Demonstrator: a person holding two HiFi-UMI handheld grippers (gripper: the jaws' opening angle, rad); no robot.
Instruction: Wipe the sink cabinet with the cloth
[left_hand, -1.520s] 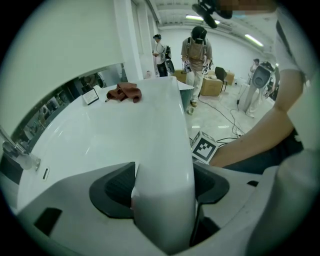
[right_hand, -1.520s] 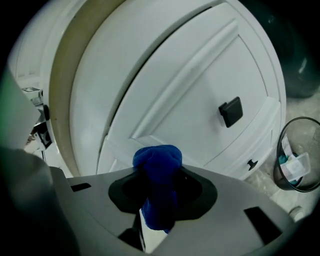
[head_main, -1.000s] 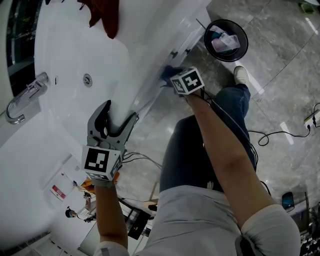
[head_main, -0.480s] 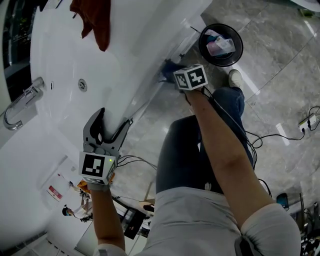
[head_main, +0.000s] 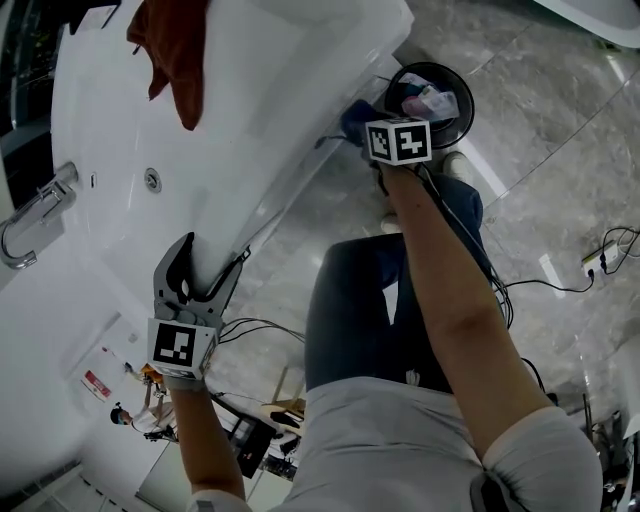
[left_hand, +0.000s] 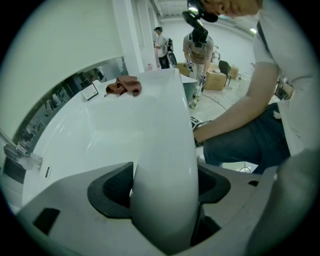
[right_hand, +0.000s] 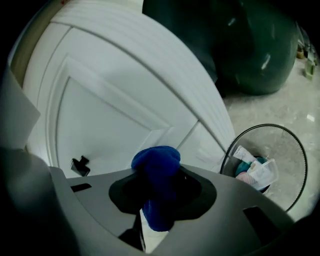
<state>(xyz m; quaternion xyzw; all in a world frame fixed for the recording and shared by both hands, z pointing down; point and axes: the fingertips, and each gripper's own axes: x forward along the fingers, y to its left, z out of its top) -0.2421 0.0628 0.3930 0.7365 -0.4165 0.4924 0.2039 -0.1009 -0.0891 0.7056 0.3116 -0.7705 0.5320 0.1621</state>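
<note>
The white sink cabinet door (right_hand: 115, 115) fills the right gripper view, with a small black handle (right_hand: 79, 165) low on it. My right gripper (right_hand: 157, 192) is shut on a bunched blue cloth (right_hand: 156, 162), held up against the door. In the head view that cloth (head_main: 355, 116) shows just past the marker cube of the right gripper (head_main: 370, 128), under the counter edge. My left gripper (head_main: 213, 256) stands open with one jaw on each side of the white sink rim (left_hand: 165, 165).
A black wastebasket (head_main: 435, 95) with rubbish stands on the grey floor right beside the cabinet. A red-brown cloth (head_main: 170, 50) lies on the counter behind the basin, and a chrome faucet (head_main: 30, 225) is at far left. Cables (head_main: 560, 280) trail on the floor. My knee is below the right arm.
The right gripper has carried the blue cloth along the cabinet front toward the wastebasket. The left gripper has stayed astride the sink rim.
</note>
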